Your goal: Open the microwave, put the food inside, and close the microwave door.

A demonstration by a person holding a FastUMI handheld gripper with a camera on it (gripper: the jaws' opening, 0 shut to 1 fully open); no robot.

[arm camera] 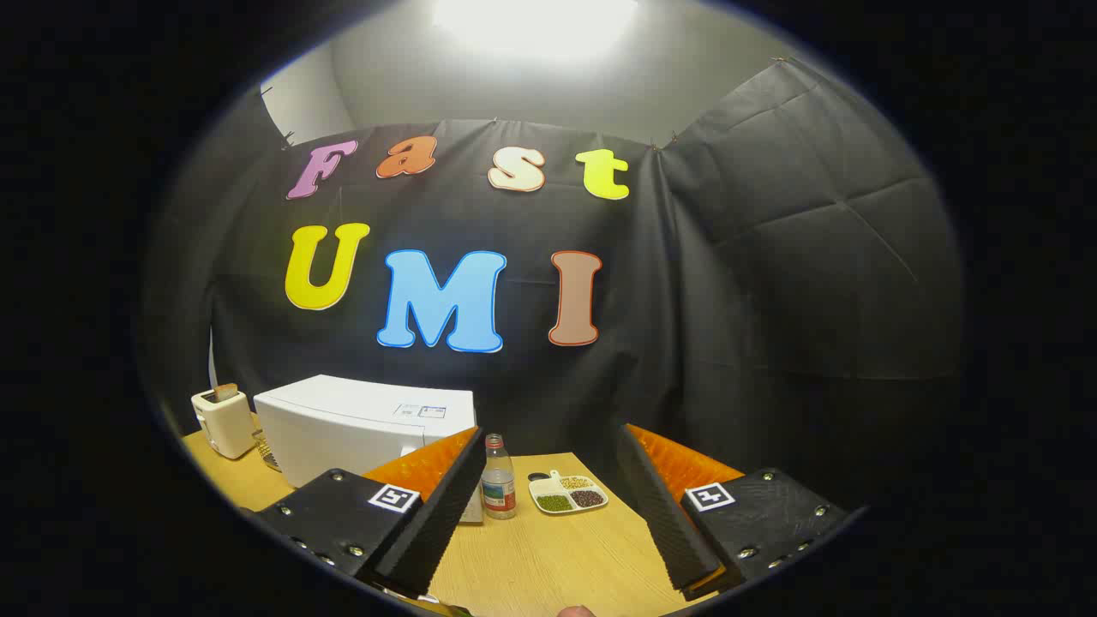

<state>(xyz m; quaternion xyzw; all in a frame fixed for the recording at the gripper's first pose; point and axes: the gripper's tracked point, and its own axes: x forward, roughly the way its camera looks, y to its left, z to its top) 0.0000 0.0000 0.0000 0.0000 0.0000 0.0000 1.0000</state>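
The gripper (548, 488) was spread wide, its two fingers well apart and pressing on nothing. Each finger (446, 506) was a black wedge with a finely ribbed inner face, backed by a bright orange block with a bumpy, dimpled surface. Behind them sat flat black plates, matte and slightly grainy, studded with small shiny screws, each carrying a square black-and-white marker (393, 497).

Below and between the fingers ran the table (557, 557), a pale wooden top with a straight lengthwise grain. Just ahead of the fingers, in the gap between them, stood a small clear plastic bottle (498, 488), cylindrical and upright, with a dull cap and a banded label. Just beside it, toward the right finger, lay the food tray (567, 494), a white rounded dish divided into compartments holding green, dark brown and pale yellowish grains or beans.

Beyond the left finger stood the microwave (360, 424), a smooth white box with softly rounded edges and a small sticker on its top; its lower front corner was hidden by the finger, so I could not tell how its door stood. Farther left, near the table's corner, was a cream toaster (223, 420), boxy and rounded, with something brownish poking from its top slot.
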